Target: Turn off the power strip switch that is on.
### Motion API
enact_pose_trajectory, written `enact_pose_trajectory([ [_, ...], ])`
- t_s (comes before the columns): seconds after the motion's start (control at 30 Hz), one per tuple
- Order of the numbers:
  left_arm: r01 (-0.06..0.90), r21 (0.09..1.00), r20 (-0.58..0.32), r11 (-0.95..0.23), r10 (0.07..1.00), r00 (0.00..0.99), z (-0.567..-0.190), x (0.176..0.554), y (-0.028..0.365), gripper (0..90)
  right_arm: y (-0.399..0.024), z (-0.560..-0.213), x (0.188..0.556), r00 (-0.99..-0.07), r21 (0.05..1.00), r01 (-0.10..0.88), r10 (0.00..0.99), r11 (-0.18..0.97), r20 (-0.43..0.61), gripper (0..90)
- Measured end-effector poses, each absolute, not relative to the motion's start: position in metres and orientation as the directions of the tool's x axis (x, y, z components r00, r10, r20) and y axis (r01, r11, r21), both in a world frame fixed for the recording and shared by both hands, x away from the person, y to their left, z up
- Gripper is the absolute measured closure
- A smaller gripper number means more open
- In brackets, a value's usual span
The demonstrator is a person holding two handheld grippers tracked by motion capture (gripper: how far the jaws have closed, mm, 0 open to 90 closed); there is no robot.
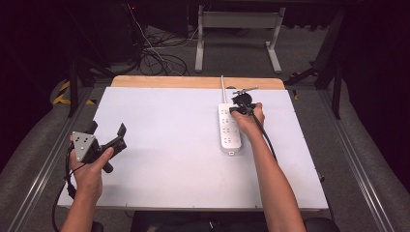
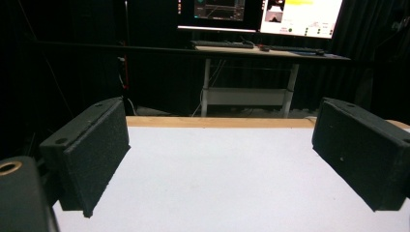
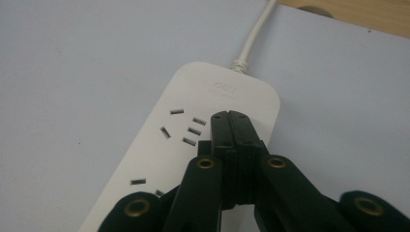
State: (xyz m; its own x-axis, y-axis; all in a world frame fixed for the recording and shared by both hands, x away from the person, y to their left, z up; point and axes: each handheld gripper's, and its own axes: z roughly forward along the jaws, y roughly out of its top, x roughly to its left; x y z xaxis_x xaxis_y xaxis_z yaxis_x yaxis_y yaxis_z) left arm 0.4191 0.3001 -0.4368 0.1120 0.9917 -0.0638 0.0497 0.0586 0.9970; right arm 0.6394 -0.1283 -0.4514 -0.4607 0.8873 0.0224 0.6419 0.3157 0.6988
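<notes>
The left gripper (image 1: 107, 137) is resting in the person's left hand (image 1: 89, 169) at the near left edge of the white table (image 1: 169, 159), well apart from the work; its jaws are standing wide with nothing between them, and in the left gripper view the black pads (image 2: 92, 154) are framing only bare tabletop, with a desk and lit monitors (image 2: 261, 14) beyond the far edge; moving rightward, the white power strip (image 1: 229, 129) is lying flat right of centre, its long axis running away from the person and its white cord (image 1: 223, 87) leading off toward the wooden far edge; the right gripper (image 1: 240, 109) is sitting over the far end of that strip, its jaws pressed together with nothing seen between them; in the right gripper view the closed tips (image 3: 232, 126) are hanging over the strip's far right part (image 3: 227, 96), just beside a cluster of socket slots (image 3: 186, 128); whether they are touching the casing cannot be told; in my judgement the step in hand is pressing or prodding the strip near its cord end with shut tips, possibly at a switch hidden beneath them; the next move is calling for a short, straight downward push without sliding the strip.
</notes>
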Motion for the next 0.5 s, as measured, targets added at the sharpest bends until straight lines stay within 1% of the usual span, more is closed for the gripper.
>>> enact_pose_trajectory([
  [0.1, 0.051, 0.997, -0.066, 0.061, 0.992, 0.111, -0.437, 0.42, 0.301, 6.6, -0.129, -0.448, 0.639, -0.483, 0.705, 0.625, 0.875, 0.335, 0.012, 90.0],
  [0.13, 0.051, 0.997, -0.07, 0.065, 0.991, 0.11, -0.437, 0.42, 0.301, 6.6, -0.129, -0.448, 0.639, -0.483, 0.706, 0.617, 0.876, 0.347, -0.008, 90.0],
  [0.23, 0.054, 0.996, -0.07, 0.065, 0.992, 0.108, -0.437, 0.421, 0.301, 6.6, -0.135, -0.443, 0.636, -0.481, 0.733, 0.597, 0.877, 0.326, 0.001, 90.0],
  [0.37, 0.053, 0.996, -0.073, 0.068, 0.991, 0.108, -0.437, 0.42, 0.3, 6.6, -0.139, -0.429, 0.632, -0.493, 0.748, 0.563, 0.869, 0.351, -0.036, 90.0],
  [0.5, 0.053, 0.996, -0.072, 0.066, 0.992, 0.107, -0.437, 0.42, 0.301, 6.7, -0.147, -0.42, 0.625, -0.498, 0.762, 0.549, 0.867, 0.342, -0.03, 90.0],
])
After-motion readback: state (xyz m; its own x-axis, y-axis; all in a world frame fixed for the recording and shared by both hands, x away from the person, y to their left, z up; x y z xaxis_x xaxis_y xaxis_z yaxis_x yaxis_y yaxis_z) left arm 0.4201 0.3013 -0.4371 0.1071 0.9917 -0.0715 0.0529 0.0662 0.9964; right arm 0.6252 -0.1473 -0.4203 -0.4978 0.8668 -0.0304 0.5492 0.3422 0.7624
